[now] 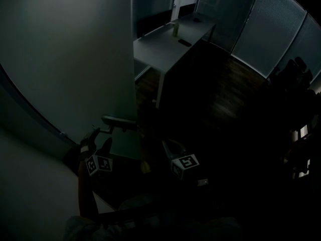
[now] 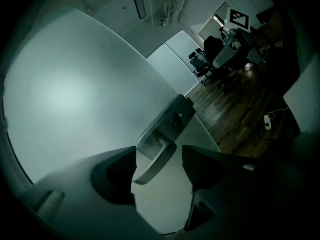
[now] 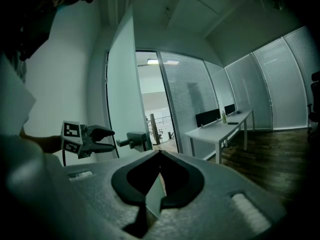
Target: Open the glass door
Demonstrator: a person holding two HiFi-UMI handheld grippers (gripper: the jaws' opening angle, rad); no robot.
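Room dim; all views dark and grey-green. The door (image 1: 65, 59) is recorded as a tall, flat panel of frosted glass, smooth and matt, filling the left of the head view. In the right gripper view it is seen near edge-on, standing open from its frame, with a lit space visible through the opening. Near the panel's free edge the handle (image 2: 150, 160) is noted: a grey metal lever, flat-sided with a rounded end, mounted on a rectangular plate. The left gripper (image 2: 160, 147) is held at the handle with its jaws well apart. The lever is seen in the gap between the two dark, wedge-shaped pads, and neither pad is pressed on it. In the right gripper view the tips are seen just beside the lever's end; contact cannot be made out, and nothing is gripped. The right gripper (image 3: 160, 154) is held back from the door, to the right of the left gripper in the head view. Its jaws are closed together at the tips with nothing between them, and its body is pale grey, moulded and matt. Beyond the door a desk (image 1: 170, 44) is noted: long, white and flat-topped, on straight legs, with a small bottle (image 1: 175, 29) upright on it. Blinds (image 1: 271, 29) of fine horizontal slats are seen along the far walls. The floor (image 1: 225, 99) is laid in dark wood planks with a slight sheen.
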